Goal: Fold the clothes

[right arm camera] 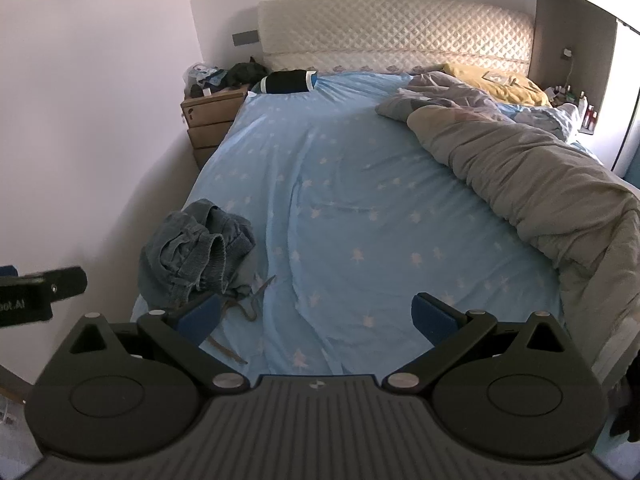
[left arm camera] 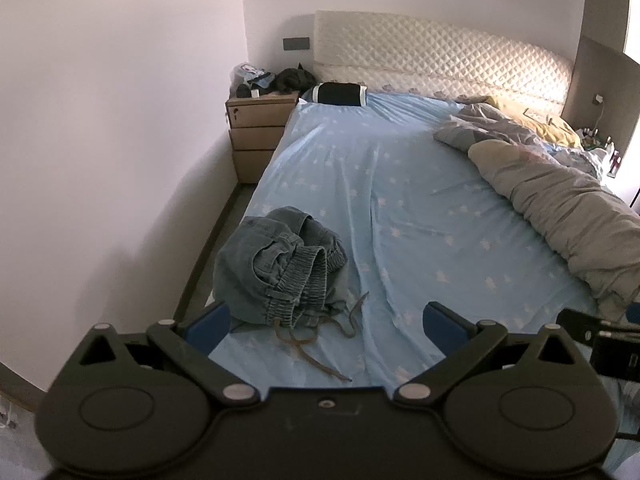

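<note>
Jeans point(left arm camera: 276, 268) lie in a bunched heap near the bed's point(left arm camera: 400, 184) left edge. Left tool point(left arm camera: 326, 326) and right tool point(right arm camera: 318, 314) both hang wide apart, holding nothing.

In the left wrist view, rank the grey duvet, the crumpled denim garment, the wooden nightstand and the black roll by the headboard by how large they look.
1. grey duvet
2. denim garment, though its nearness to the camera enlarges it
3. wooden nightstand, farther off, so really unsure against the garment
4. black roll
</note>
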A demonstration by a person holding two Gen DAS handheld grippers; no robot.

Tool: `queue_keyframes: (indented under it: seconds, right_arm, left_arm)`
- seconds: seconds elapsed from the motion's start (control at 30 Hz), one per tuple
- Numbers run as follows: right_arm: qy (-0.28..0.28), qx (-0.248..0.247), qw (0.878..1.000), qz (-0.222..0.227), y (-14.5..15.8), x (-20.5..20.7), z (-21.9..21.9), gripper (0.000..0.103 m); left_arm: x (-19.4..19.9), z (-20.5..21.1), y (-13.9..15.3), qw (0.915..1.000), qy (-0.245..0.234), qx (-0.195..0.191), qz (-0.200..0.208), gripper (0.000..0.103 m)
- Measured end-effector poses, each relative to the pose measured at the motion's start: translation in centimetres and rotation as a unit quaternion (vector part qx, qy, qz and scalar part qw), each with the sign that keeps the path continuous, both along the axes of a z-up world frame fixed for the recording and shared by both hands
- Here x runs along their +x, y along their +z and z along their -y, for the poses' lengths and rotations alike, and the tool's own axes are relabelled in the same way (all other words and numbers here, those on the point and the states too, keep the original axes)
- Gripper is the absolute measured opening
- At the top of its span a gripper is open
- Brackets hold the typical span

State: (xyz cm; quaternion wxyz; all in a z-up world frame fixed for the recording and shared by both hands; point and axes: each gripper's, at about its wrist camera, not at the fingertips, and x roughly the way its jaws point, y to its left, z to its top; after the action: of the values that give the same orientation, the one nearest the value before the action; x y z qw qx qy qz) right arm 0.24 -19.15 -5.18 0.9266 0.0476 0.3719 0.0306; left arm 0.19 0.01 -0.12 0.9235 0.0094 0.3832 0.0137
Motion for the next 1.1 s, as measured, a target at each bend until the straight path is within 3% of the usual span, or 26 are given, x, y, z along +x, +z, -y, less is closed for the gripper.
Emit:
queue_keyframes:
  seconds: [0.17, 0.27, 1.1]
  right_arm:
    - [0.005, 0.014, 1.0, -0.009, -0.2, -0.1, 0.9, 0.103]
    - [-0.002, -0.006, 1.0, -0.018, 0.1, 0.6, -0.1, 0.103]
    - [-0.005, -0.003, 1.0, -0.008, 0.1, 1.1, 0.1, 0.103]
  left_arm:
    - [-0.6, 0.0, -0.1, 0.9999, -0.005, -0.004, 0.009, 0.103]
    - [0.5, 0.1, -0.4, 0.9999, -0.01, -0.003, 0.0, 0.103]
    - [1.4, 0.2, 0.3, 0.9998, -0.019, -0.003, 0.009, 0.103]
